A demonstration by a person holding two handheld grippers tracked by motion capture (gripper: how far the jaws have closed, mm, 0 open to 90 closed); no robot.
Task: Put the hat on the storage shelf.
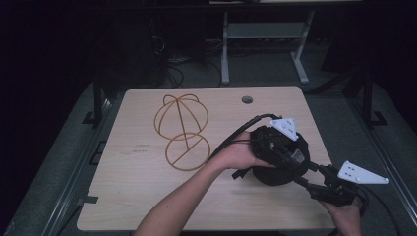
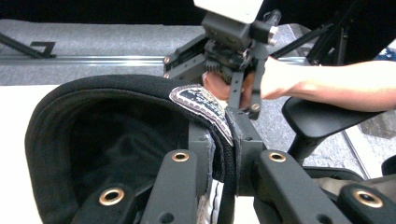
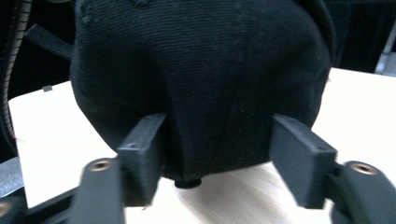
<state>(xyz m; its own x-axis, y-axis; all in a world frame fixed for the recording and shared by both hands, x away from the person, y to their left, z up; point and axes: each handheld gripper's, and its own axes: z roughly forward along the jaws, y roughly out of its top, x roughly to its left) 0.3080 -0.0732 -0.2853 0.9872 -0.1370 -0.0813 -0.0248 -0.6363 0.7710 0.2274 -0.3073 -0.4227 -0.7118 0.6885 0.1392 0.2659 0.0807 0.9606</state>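
Note:
A black cap [image 1: 269, 175] rests crown-down on the wooden table [image 1: 142, 196], right of centre. My left gripper [image 1: 294, 156] reaches across from the left and is shut on the cap's rim; in the left gripper view its jaws pinch the band [image 2: 219, 135] beside a sewn label [image 2: 201, 103], with the cap's hollow inside [image 2: 116, 126] facing up. My right gripper [image 1: 304, 180] comes in from the lower right, open, and its fingers [image 3: 142, 149] stand on either side of the cap's crown [image 3: 201, 60]. The top button [image 3: 188, 183] touches the table.
A gold wire hat stand [image 1: 183, 130] lies on the table's left-centre, apart from the cap. A round cable hole [image 1: 247, 100] sits near the far edge. Dark floor, a metal desk frame [image 1: 265, 44] and cables lie beyond the table.

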